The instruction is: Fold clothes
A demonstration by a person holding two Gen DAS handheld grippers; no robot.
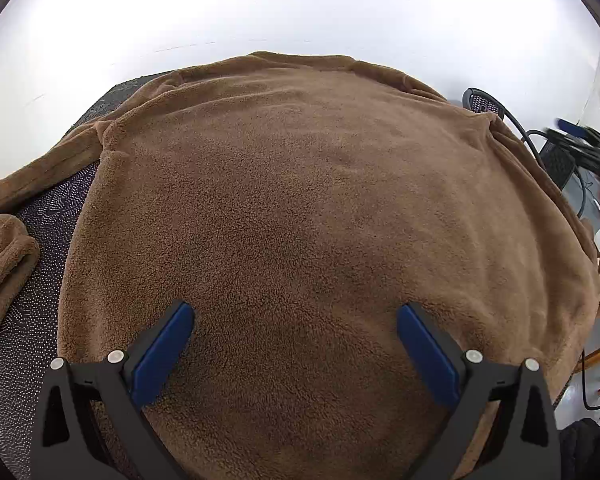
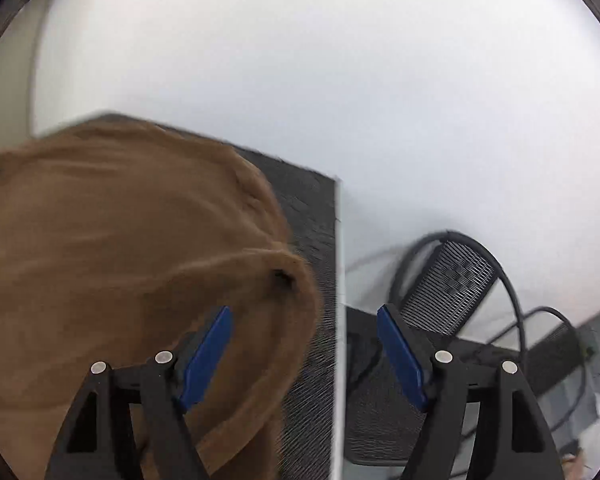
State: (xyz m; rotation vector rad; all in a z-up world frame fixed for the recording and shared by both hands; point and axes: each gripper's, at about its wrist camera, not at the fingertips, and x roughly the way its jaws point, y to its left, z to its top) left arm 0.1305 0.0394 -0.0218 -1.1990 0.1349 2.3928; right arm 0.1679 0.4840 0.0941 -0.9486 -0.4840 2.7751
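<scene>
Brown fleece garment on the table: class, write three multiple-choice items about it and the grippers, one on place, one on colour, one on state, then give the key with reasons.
1. Where does the brown fleece garment lie?
A. spread across the dark speckled table
B. hung over the mesh-backed chair
C. on the floor

2. What colour are the pads on the gripper fingers?
A. red
B. blue
C. white

3. How does the right gripper stand?
A. shut on the garment
C. shut on nothing
B. open, holding nothing

Key:
1 A, the left wrist view shows the fleece flat over the tabletop, one sleeve trailing to the side.
2 B, both views show blue pads.
3 B, its jaws stand apart with only table edge and chair seen between them.
</scene>
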